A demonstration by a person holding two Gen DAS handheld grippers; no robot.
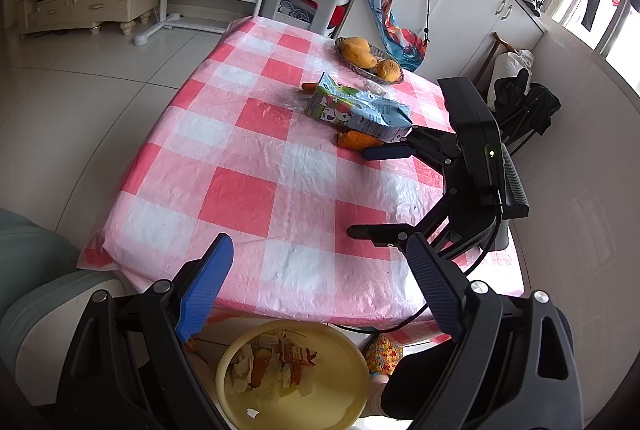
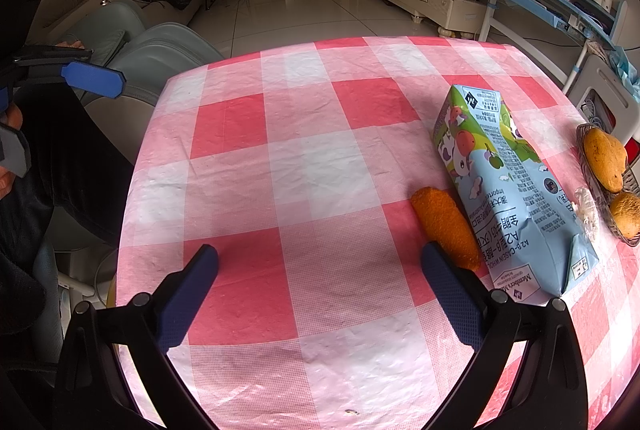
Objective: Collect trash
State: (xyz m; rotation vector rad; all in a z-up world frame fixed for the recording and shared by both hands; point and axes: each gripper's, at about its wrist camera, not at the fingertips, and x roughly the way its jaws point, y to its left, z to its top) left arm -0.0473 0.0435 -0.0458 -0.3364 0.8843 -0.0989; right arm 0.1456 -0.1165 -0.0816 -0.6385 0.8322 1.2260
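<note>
a: pink, red and white checked plastic tablecloth [image 2: 320, 157], right?
b: yes. pale blue and green printed milk carton [image 2: 508, 185] with cartoon cow and fruit.
a: orange crumbly peel piece [image 2: 446, 226] beside it?
b: orange, yes. yellow-orange mangoes [image 1: 359, 53] with brown specks.
a: pale yellow round plastic basin [image 1: 320, 398]?
b: yellow. blue textured gripper pads [image 1: 204, 290] on black frames.

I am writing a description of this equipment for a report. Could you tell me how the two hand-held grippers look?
Each gripper, the left gripper and the right gripper, has a black frame with silver bolts at its pivots and two flat blue fingers with a fine dotted texture. In the left wrist view, the right gripper carries a black box with a small green light and a black cable. The person wears a dark sleeve.
</note>
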